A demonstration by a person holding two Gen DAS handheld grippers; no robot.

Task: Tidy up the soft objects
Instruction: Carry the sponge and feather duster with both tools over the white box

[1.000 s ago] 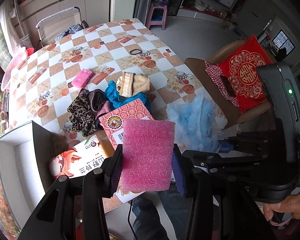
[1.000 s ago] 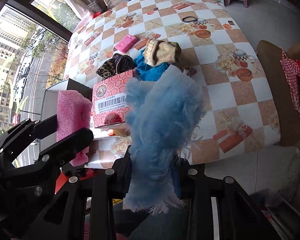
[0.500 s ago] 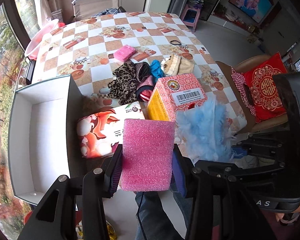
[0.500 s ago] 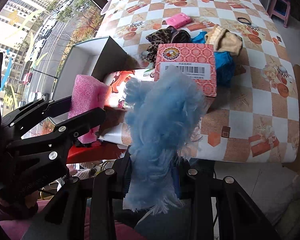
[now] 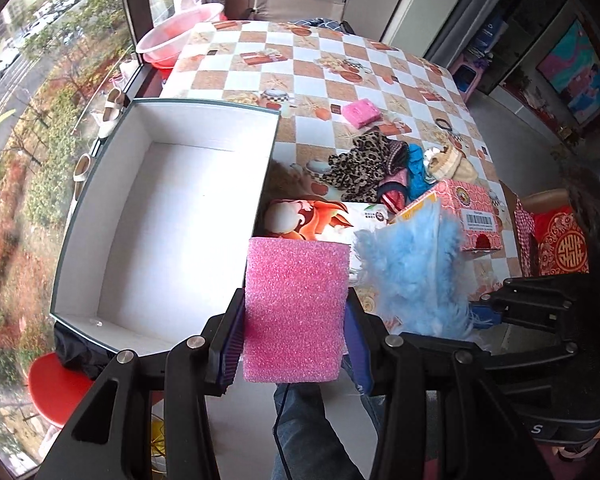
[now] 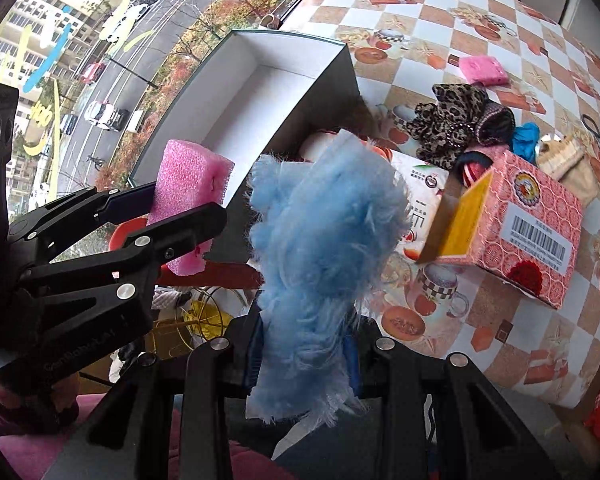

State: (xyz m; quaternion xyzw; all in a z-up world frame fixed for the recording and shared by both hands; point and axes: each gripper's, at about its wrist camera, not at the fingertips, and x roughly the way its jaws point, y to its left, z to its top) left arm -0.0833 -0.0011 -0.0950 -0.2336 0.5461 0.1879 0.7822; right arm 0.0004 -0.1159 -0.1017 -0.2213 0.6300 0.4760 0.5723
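My left gripper (image 5: pixel 294 344) is shut on a pink sponge (image 5: pixel 296 308), held in the air just off the near right corner of an open white box (image 5: pixel 172 208). The sponge also shows in the right wrist view (image 6: pixel 188 204). My right gripper (image 6: pixel 304 356) is shut on a fluffy blue cloth (image 6: pixel 320 248), held in front of the table edge to the right of the box. The cloth also shows in the left wrist view (image 5: pixel 416 268). On the table lie a leopard-print cloth (image 5: pixel 360 164), a blue cloth (image 5: pixel 418 172), a beige knit piece (image 5: pixel 452 164) and a small pink sponge (image 5: pixel 360 112).
A pink patterned carton (image 5: pixel 464 212) and a flat pack with an orange picture (image 5: pixel 324 216) lie near the table's front edge beside the box. A pink basin (image 5: pixel 176 40) stands at the far left corner. A chair with a red cushion (image 5: pixel 560 248) stands to the right.
Both grippers have swung left with their loads. The white box has come from the left edge of view to the middle of it, and the table's clutter has shifted right.
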